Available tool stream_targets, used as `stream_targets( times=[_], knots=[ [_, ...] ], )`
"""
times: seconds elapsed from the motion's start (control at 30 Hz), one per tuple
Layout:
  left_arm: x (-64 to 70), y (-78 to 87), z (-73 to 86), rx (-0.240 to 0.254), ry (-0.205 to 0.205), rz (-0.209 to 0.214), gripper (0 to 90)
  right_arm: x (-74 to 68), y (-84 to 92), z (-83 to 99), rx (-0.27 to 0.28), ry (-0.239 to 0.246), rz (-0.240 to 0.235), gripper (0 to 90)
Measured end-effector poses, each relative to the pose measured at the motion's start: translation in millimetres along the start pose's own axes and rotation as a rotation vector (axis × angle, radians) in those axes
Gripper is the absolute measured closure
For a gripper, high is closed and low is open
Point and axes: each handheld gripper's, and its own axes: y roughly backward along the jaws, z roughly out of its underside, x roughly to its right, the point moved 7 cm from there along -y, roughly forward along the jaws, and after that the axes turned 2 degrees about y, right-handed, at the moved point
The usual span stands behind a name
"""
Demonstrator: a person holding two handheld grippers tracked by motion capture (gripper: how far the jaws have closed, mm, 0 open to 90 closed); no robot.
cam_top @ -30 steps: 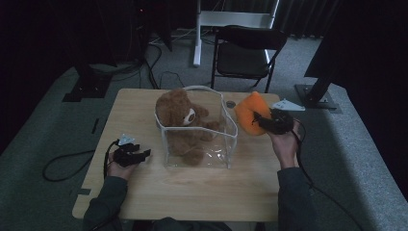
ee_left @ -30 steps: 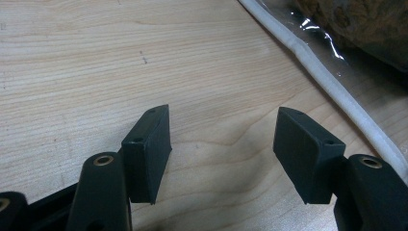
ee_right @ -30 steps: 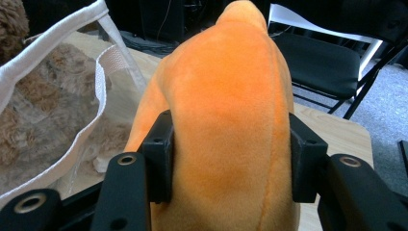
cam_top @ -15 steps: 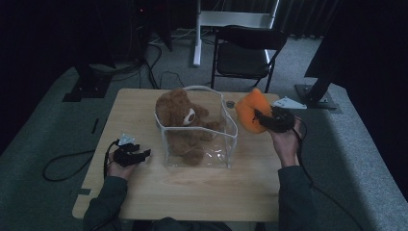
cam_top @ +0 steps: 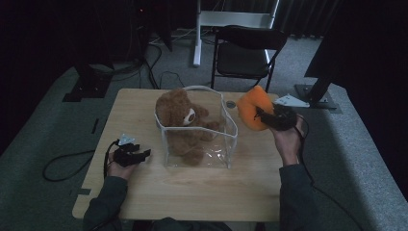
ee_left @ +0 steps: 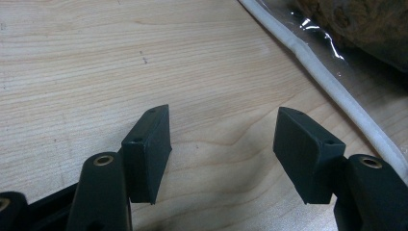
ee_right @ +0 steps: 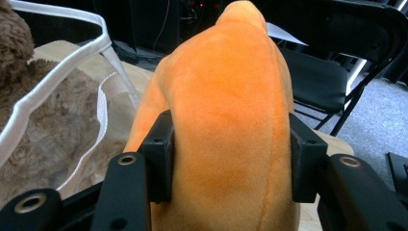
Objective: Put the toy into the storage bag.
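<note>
A brown teddy bear (cam_top: 180, 120) sits inside a clear plastic bag with white piping (cam_top: 199, 127) at the middle of the wooden table (cam_top: 192, 185). My right gripper (cam_top: 269, 117) is raised just right of the bag, shut on an orange plush toy (cam_top: 252, 108); in the right gripper view both pads press into the orange plush toy (ee_right: 226, 120), with the bag's white rim (ee_right: 53, 72) to the left. My left gripper (cam_top: 139, 155) rests low on the table left of the bag, open and holding nothing (ee_left: 221, 139); the bag's white rim (ee_left: 327, 79) runs past its right jaw.
A black folding chair (cam_top: 245, 50) stands beyond the table's far edge. A white table leg and frame (cam_top: 226, 19) lies further back. Cables trail from both grippers, one looping onto the grey carpet at the left (cam_top: 62, 166). Bare wood stretches in front of the bag.
The right gripper with the orange plush has shifted slightly, barely noticeable. The left gripper has stayed put.
</note>
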Motion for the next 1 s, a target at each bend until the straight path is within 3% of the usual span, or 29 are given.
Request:
stream_targets(
  times=[1.0],
  knots=[
    [0.0, 0.1, 0.0, -0.001, 0.0, 0.0, 38.7, -1.6, 10.2, -25.4, 0.044, 0.026, 0.005, 47.8]
  ],
)
